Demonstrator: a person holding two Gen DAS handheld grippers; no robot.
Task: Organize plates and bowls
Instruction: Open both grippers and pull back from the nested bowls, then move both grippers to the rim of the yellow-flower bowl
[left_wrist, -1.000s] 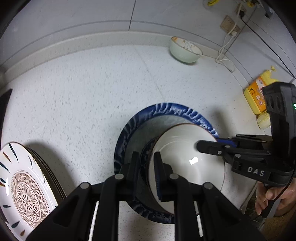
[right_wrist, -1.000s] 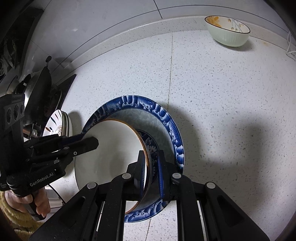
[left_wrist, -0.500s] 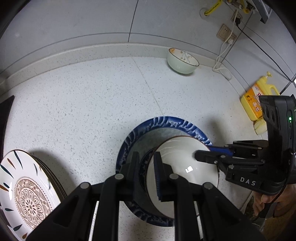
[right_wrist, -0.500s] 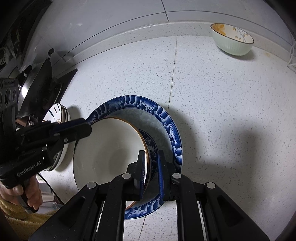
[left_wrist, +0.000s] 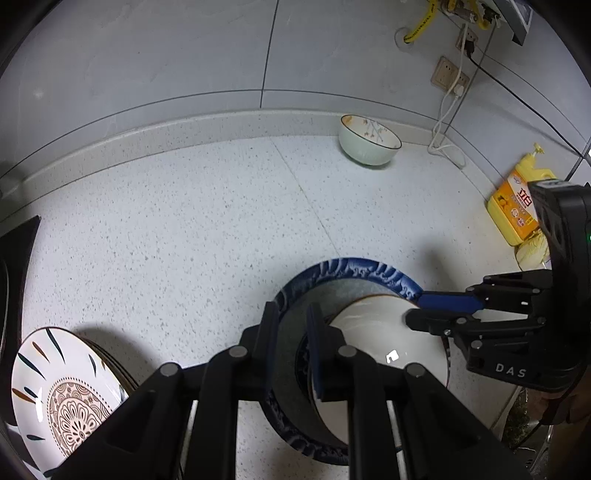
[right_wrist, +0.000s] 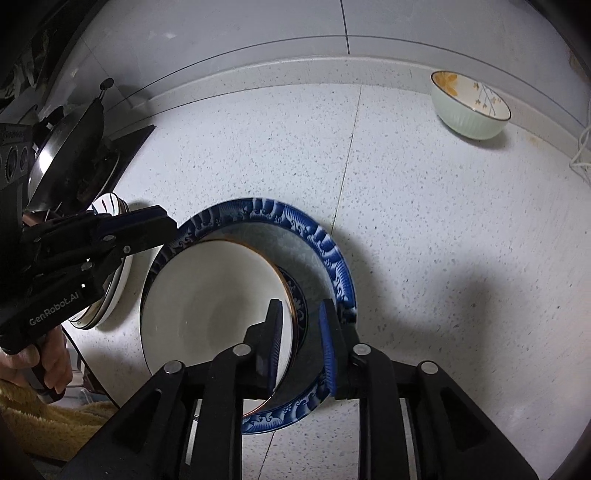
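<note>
— What are the right tongs (right_wrist: 301, 310) doing?

— Their jaws have just been opening. They stand a little apart with the brown rim of the white plate (right_wrist: 207, 306) between them. One pad lies over the plate's inside and the other hangs clear of it, so nothing is pinched.

— And the left tongs (left_wrist: 291, 314)?

— Narrow, astride the far side rim of the blue plate (right_wrist: 325, 251) and nipping it, as far as I can see.

— Where do the two plates sit?

— The blue plate lies on the speckled desk (right_wrist: 443, 240). The white plate rests in it, pushed towards one side, so a crescent of blue border shows around it.

— Anything further out?

— A pale green bowl (right_wrist: 469, 118) stands well apart by the back wall. A stack of patterned plates (left_wrist: 55, 387) leans near the left tongs, and a yellow bottle (left_wrist: 517, 206) stands beyond the right tongs.
</note>
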